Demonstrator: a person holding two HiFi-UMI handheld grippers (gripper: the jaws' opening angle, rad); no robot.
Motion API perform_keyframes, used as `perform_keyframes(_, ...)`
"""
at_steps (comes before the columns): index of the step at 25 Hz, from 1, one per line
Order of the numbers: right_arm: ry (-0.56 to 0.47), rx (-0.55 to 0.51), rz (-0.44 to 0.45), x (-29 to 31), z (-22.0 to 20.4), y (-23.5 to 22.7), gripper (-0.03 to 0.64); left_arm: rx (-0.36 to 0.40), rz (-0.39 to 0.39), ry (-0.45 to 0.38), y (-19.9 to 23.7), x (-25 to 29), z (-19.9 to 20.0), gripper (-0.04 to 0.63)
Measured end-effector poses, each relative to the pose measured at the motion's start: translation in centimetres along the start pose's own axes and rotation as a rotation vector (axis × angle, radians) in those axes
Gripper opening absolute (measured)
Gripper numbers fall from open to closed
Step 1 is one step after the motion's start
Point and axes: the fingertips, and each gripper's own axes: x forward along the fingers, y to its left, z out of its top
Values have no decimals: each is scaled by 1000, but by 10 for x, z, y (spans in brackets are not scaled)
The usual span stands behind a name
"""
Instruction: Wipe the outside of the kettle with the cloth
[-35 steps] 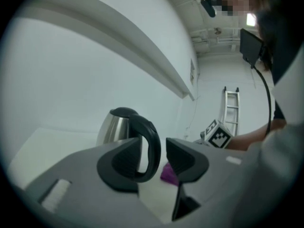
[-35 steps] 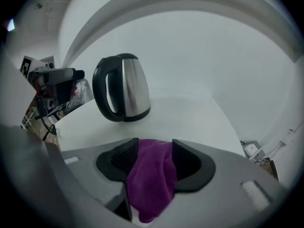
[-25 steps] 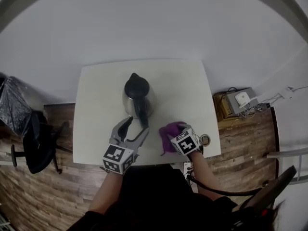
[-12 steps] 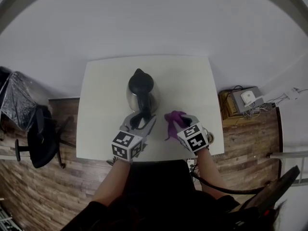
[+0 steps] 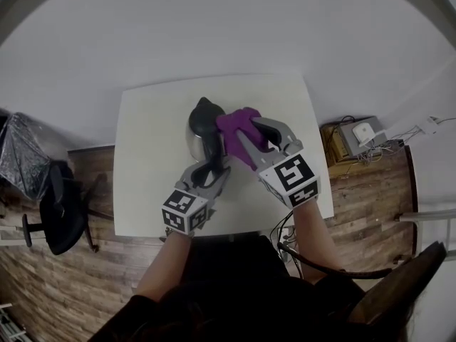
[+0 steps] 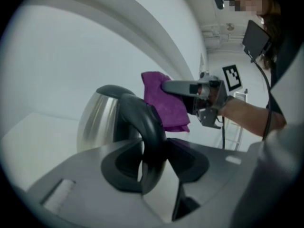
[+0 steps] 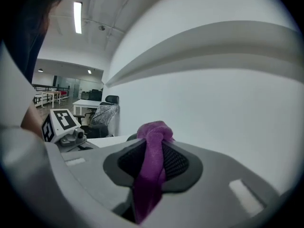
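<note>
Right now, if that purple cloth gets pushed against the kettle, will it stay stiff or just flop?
Probably flop: the purple cloth hangs in a limp, bunched fold, so it should mould to the kettle. It likely weighs little, since one pinched spot holds it all up. Its fuzzy surface may drag rather than slip on the steel.

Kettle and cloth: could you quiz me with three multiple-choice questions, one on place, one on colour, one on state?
1. The kettle stands on: A the floor; B the white table; C a chair.
2. The cloth is: A purple; B yellow; C green.
3. The cloth is: A spread on the table; B pinched in the right gripper; C folded on the floor.
Answers: 1 B, the kettle sits on the table. 2 A, the cloth is plainly purple. 3 B, the right gripper's jaws have just been closing and now pinch it.
</note>
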Motion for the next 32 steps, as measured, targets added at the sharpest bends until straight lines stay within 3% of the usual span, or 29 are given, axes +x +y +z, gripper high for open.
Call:
perform_keyframes(3,-10,-22,33,16,-1,14,92,3,-14,5,-2,-2,0,164)
perform_keyframes(7,62,-61,49,26,-42,32,92,1,-53,16,-4,-2,-3,164)
perform_keyframes(18,226,15,92,38,-136,60,92,0,-88,20,-3,-3,-4,164)
perform_keyframes(24,337,-11,131,45,-188,68,92,-1,-123,28,-4,-5,-7,164)
perform_keyframes(32,425,-2,186,52,-218,87,92,1,-149,21,-5,-14,-10,166)
